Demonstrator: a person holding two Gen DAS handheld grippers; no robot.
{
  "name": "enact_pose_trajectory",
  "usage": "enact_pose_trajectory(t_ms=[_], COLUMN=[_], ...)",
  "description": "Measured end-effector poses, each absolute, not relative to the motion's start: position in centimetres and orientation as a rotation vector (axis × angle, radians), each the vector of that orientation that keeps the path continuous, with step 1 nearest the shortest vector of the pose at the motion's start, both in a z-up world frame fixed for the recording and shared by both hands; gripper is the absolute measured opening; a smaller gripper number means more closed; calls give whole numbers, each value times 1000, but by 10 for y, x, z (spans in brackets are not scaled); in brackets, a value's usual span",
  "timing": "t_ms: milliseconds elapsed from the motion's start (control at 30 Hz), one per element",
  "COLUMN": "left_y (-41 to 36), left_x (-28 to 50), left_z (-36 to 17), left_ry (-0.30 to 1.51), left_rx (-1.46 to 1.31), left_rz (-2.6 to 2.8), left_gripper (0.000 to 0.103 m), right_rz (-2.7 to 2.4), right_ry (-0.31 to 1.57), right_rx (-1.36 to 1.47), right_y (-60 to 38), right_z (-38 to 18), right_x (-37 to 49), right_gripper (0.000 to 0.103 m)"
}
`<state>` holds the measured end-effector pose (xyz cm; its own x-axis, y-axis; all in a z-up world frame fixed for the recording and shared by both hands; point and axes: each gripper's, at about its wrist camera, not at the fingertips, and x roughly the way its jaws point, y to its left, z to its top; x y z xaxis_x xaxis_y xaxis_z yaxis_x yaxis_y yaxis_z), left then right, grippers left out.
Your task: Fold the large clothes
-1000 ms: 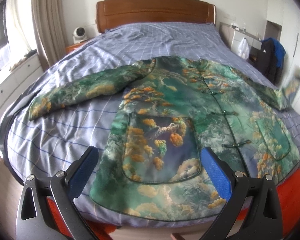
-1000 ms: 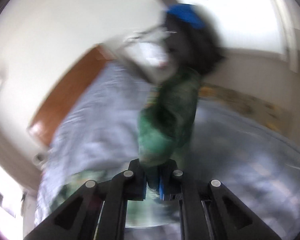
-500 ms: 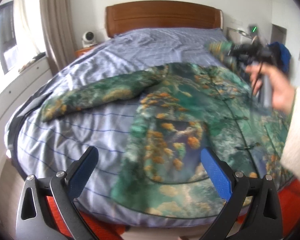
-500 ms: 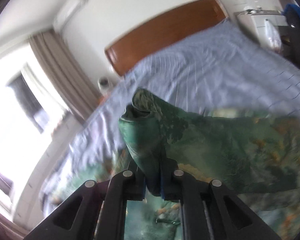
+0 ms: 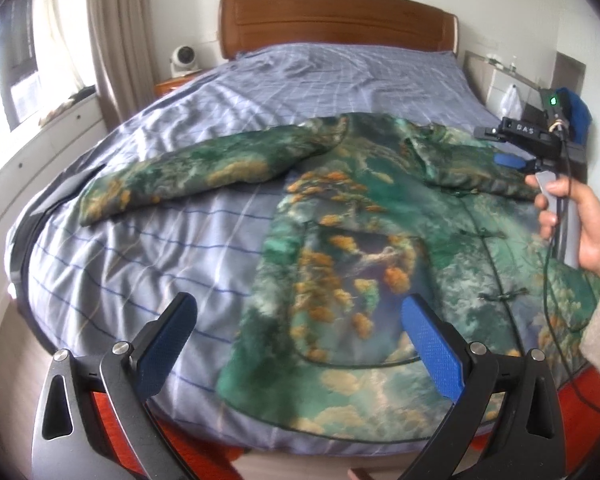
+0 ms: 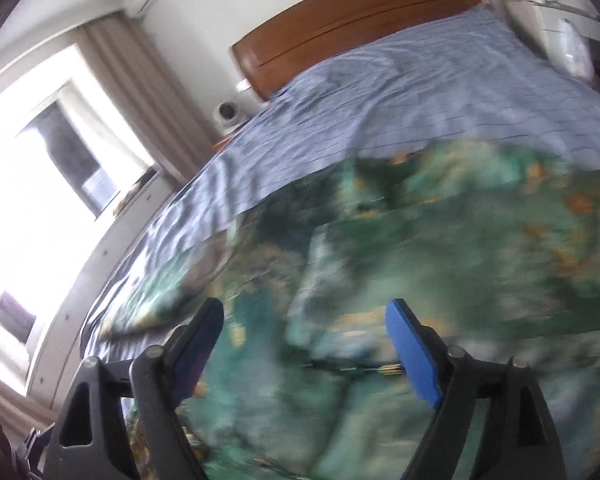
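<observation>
A green jacket (image 5: 364,248) printed with orange trees lies face up on the bed (image 5: 148,264). Its left sleeve (image 5: 196,168) stretches out to the left. The right sleeve (image 5: 468,168) is folded in across the chest. My left gripper (image 5: 296,336) hangs open over the jacket's lower hem, touching nothing. My right gripper (image 6: 304,344) is above the jacket (image 6: 420,288), its jaws opening with the blurred cloth loose below them. In the left wrist view a hand (image 5: 576,220) holds that right gripper over the folded sleeve.
A wooden headboard (image 5: 336,20) stands at the far end. A white fan (image 5: 184,60) sits on a nightstand at the back left, by a curtain (image 5: 120,44). Dark and blue clothes (image 5: 576,112) hang at the right. Orange floor (image 5: 580,408) shows below the bed.
The right gripper carried the right sleeve in from the bed's right side across the chest and let it go. Its jaws went from shut to wide. The left gripper stayed in place.
</observation>
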<state>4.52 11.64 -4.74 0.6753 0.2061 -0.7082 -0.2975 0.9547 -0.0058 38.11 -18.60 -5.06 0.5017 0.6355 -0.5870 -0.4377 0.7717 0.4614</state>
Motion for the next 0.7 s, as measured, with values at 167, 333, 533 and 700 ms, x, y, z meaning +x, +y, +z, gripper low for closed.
enact_pose_trajectory(t_ms=[167, 333, 533, 700], left_y=[95, 90, 79, 68], left_x=[44, 48, 54, 54], left_z=[-41, -43, -46, -46], left_ry=[772, 784, 804, 796], left_rx=[-55, -14, -16, 25], left_rz=[247, 254, 222, 207], left_gripper=[102, 102, 102, 102], right_rz=[464, 579, 690, 674], right_ry=[994, 898, 818, 803], right_rx=[317, 193, 131, 16], right_y=[-223, -200, -188, -195], right_z=[-83, -52, -33, -46], right_x=[416, 353, 246, 188], right_gripper=[86, 86, 86, 86])
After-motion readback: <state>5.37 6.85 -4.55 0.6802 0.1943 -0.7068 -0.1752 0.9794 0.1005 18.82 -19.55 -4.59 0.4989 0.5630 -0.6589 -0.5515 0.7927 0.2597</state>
